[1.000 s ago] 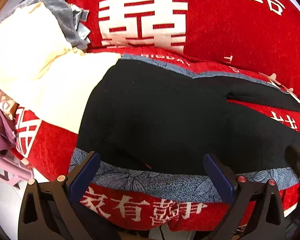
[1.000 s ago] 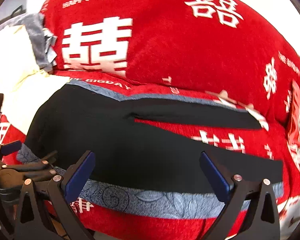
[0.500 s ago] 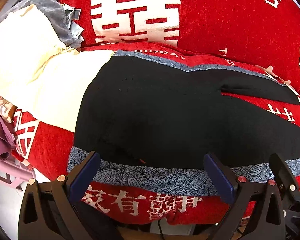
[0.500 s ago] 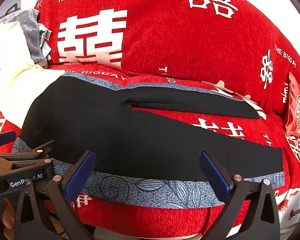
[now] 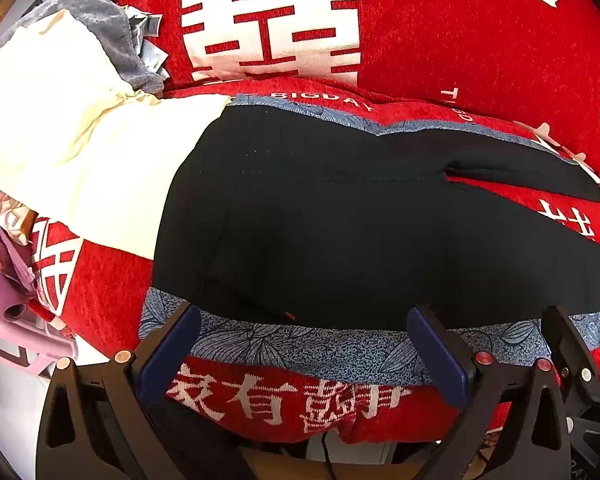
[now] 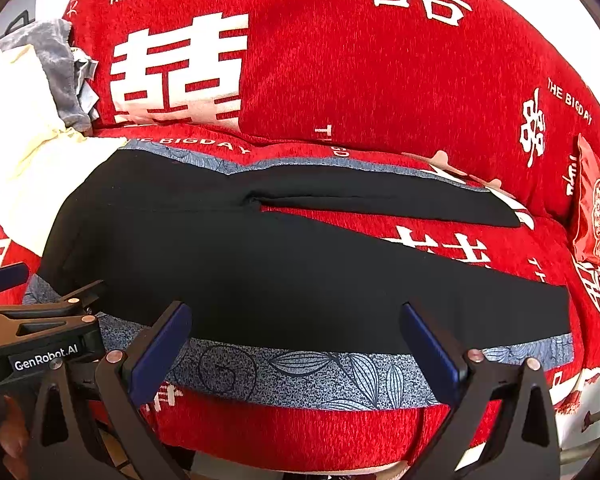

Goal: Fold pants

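My left gripper sits at the bottom of its frame with both blue-padded fingers spread wide and nothing between them, hovering over the front edge of the red sofa seat with white lettering. My right gripper is spread just as wide and holds nothing either, low in its own frame. The black fabric pants lie flat across the middle of the seat on a blue-grey leaf-patterned cloth, waist toward the left of the frame and the two legs parted toward the right, the nearer leg longer in view. At the upper left a cream-coloured garment lies beside the waist, with a grey fleecy cloth above it. A red patterned cushion rests at the right edge.
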A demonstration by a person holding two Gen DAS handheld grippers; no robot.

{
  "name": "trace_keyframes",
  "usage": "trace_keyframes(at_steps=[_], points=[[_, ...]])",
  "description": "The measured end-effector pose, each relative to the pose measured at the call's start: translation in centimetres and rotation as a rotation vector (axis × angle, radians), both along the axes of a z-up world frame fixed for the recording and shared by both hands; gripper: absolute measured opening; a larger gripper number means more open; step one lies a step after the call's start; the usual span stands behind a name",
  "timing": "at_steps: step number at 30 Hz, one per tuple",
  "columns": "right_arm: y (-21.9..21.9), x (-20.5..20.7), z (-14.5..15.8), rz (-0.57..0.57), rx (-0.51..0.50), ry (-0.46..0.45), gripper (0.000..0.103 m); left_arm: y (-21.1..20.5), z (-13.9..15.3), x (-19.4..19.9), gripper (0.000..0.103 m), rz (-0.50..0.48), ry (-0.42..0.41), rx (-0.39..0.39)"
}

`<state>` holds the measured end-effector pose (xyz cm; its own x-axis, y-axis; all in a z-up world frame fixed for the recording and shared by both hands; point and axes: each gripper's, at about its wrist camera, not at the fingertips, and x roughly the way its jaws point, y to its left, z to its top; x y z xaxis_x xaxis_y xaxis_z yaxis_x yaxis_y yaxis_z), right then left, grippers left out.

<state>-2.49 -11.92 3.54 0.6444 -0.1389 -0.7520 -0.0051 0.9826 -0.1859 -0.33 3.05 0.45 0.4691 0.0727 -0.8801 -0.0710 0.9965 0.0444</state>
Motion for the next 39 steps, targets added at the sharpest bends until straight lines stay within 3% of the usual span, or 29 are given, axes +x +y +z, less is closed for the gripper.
trace_keyframes(at_steps=[18, 32, 39], points=[[-0.1, 0.2, 0.0, 0.016, 0.022, 0.005, 0.103, -0.2, 0.3, 0.8, 0.103, -0.003, 0.013, 0.038], [-1.0, 4.3, -0.1, 0.018, 0.050, 0.030, 0.103, 0.0, -0.1, 4.9, 0.103, -0.008, 0.034, 0.046], [-0.5, 9.0, -0.4, 0.102, 0.000, 0.060, 0.103, 0.3, -1.0, 9.0, 0.103, -0.012, 0.070, 0.046]])
